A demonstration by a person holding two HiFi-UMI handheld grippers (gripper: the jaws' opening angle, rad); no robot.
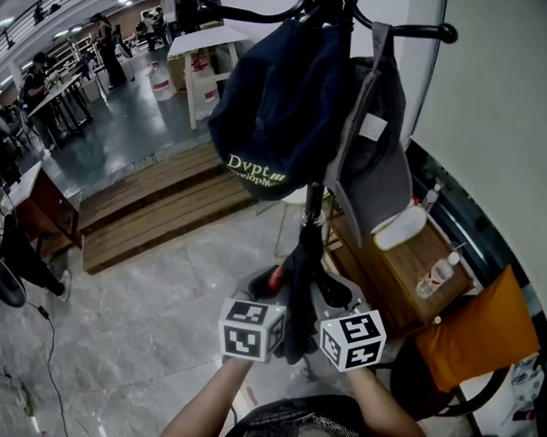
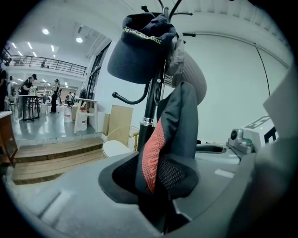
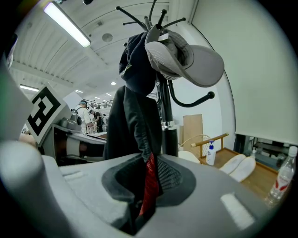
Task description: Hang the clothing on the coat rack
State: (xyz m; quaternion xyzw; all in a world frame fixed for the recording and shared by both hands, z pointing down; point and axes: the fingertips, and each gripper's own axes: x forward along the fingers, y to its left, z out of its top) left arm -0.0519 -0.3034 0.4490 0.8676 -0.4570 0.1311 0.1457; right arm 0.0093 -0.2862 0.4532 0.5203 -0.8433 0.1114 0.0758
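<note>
A dark garment (image 1: 299,288) with a red mesh lining hangs in front of the black coat rack pole (image 1: 313,212). My left gripper (image 1: 263,285) and right gripper (image 1: 335,293) sit close together, each shut on a fold of it. In the left gripper view the garment (image 2: 180,122) rises from the closed jaws of the left gripper (image 2: 163,182), with its red mesh (image 2: 152,153) showing. In the right gripper view the garment (image 3: 134,125) runs down into the right gripper (image 3: 144,187). A navy cap (image 1: 278,105) and a grey cap (image 1: 375,156) hang on the rack's hooks above.
Wooden steps (image 1: 152,208) lie to the left behind the rack. At the right, against the white wall (image 1: 503,115), stand a wooden side table (image 1: 405,267) with a bottle (image 1: 435,276) and an orange seat (image 1: 479,330). A pale round chair (image 1: 293,217) stands behind the pole. People work far off at the left.
</note>
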